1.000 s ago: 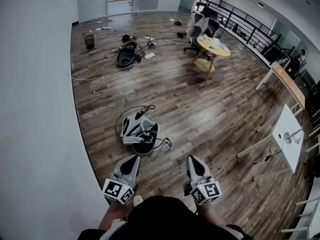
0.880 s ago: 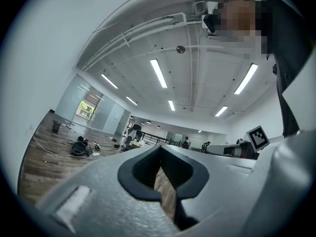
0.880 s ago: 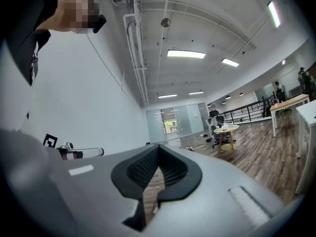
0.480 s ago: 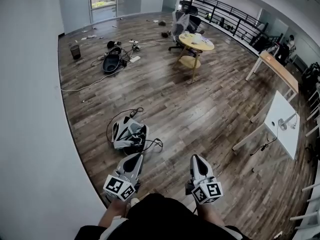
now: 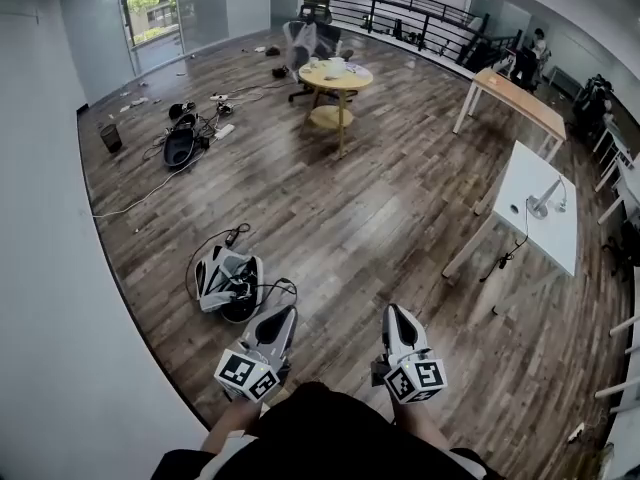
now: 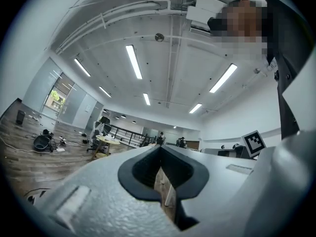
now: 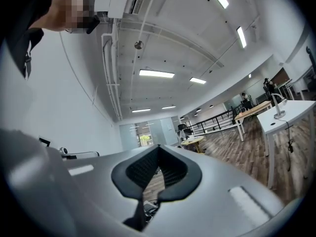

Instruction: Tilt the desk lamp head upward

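Note:
A small silver desk lamp [image 5: 546, 203] stands on a white table [image 5: 530, 240] at the right of the head view, far from both grippers. The right gripper view shows the same lamp [image 7: 279, 105] small, on the table's top at the right edge. My left gripper [image 5: 287, 313] and right gripper [image 5: 394, 312] are held low in front of the person, side by side over the wood floor. Both are shut with nothing between their jaws. The left gripper view shows its jaws [image 6: 160, 151] closed, and the right gripper view shows the same for its own [image 7: 158, 149].
A grey bag with cables [image 5: 228, 280] lies on the floor just ahead of the left gripper. Farther off stand a round yellow table [image 5: 335, 76], an office chair [image 5: 305, 40] and a long wooden desk [image 5: 520, 103]. A white wall runs along the left.
The view has swung, and the white table with the lamp now sits nearer and more toward the middle. The bag has slid left. Both grippers keep their pose, still shut.

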`<action>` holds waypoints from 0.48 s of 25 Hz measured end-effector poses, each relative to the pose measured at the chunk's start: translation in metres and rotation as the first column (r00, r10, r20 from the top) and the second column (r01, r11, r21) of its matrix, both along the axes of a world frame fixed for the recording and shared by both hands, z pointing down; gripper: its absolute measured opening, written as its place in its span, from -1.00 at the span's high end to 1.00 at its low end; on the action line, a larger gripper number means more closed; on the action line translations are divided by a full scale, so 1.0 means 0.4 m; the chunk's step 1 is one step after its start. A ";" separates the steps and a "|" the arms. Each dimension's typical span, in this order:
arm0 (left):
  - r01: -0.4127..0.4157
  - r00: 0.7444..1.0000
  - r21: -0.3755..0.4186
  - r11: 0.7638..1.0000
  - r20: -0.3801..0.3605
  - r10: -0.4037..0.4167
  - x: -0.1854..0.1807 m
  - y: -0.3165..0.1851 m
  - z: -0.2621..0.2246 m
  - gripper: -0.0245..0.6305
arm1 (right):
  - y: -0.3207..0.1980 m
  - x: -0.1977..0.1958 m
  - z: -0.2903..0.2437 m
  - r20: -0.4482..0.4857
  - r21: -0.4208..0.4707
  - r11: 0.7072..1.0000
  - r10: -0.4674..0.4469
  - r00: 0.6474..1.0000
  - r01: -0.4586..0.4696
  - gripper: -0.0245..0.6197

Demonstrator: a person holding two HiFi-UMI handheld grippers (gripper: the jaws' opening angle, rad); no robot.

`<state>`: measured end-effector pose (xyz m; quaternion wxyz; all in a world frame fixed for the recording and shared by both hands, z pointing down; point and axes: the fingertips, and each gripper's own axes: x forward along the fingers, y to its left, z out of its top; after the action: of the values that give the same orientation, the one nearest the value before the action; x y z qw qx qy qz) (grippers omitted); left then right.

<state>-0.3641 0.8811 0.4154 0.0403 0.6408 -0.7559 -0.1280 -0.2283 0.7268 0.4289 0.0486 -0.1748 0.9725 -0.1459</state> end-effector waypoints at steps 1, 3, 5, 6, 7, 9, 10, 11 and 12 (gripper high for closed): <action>-0.016 1.000 -0.001 1.000 -0.001 0.016 0.016 -0.021 -0.001 0.93 | -0.012 0.024 0.005 0.000 -0.003 1.000 0.018 1.000 -0.018 0.91; -0.052 0.999 -0.004 0.999 -0.001 0.052 0.051 -0.061 0.002 0.93 | -0.034 0.073 0.017 0.001 -0.010 0.999 0.053 0.999 -0.053 0.91; -0.088 0.996 -0.004 0.996 0.005 0.088 0.089 -0.097 0.004 0.93 | -0.056 0.121 0.026 0.004 -0.019 0.996 0.083 0.997 -0.083 0.91; -0.105 0.994 -0.003 0.994 0.008 0.105 0.105 -0.115 0.005 0.93 | -0.068 0.143 0.028 0.005 -0.021 0.995 0.097 0.995 -0.097 0.91; -0.121 0.993 -0.002 0.993 0.009 0.121 0.120 -0.135 0.005 0.93 | -0.080 0.164 0.028 0.007 -0.021 0.994 0.111 0.994 -0.111 0.91; -0.154 0.988 -0.006 0.988 0.007 0.154 0.148 -0.177 0.007 0.93 | -0.102 0.206 0.029 0.009 -0.026 0.990 0.142 0.990 -0.141 0.91; -0.174 0.985 -0.013 0.985 0.005 0.174 0.164 -0.199 0.009 0.93 | -0.110 0.229 0.031 0.010 -0.027 0.987 0.159 0.987 -0.159 0.91; -0.194 0.981 -0.019 0.981 0.002 0.194 0.182 -0.219 0.011 0.93 | -0.119 0.255 0.032 0.010 -0.025 0.983 0.180 0.984 -0.179 0.91; -0.215 0.977 -0.026 0.976 -0.002 0.215 0.202 -0.240 0.015 0.93 | -0.130 0.285 0.031 0.011 -0.021 0.979 0.204 0.979 -0.204 0.91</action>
<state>-0.2834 0.7849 0.4213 0.0620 0.7182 -0.6839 -0.1128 -0.1143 0.6748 0.4415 0.0681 -0.2731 0.9476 -0.1510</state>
